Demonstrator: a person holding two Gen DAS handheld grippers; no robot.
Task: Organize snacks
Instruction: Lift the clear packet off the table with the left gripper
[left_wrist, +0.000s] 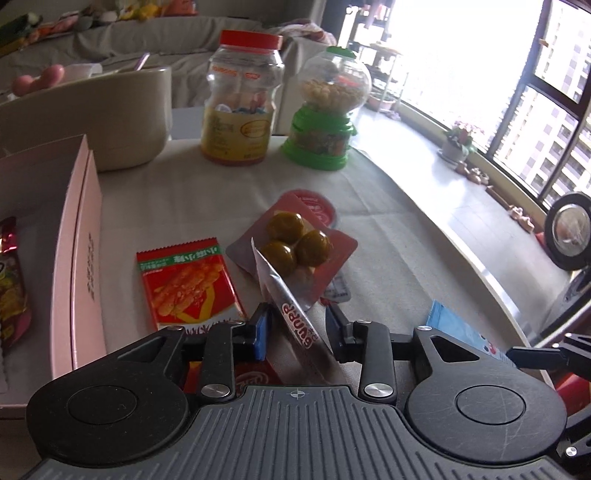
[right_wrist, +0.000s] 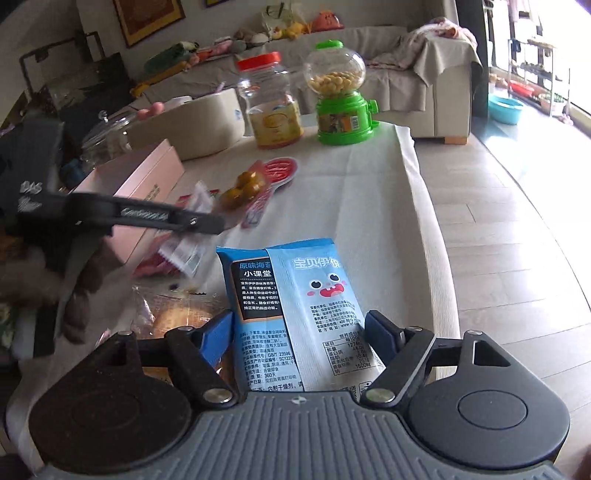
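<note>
My left gripper hangs low over the white tablecloth, jaws partly apart. A silver and brown snack stick packet leans slantwise between them, and table shows between it and the left pad, so I read no grip. Ahead lie a red snack packet and a pack of green plums. My right gripper straddles a light blue seaweed packet lying flat. Both pads meet its long edges. The pink box stands open at the left with a red and yellow packet inside.
At the back stand a red-lidded jar, a green candy dispenser and a beige tub. A wrapped bread lies left of the blue packet. The table's right edge drops to the floor. A sofa is behind.
</note>
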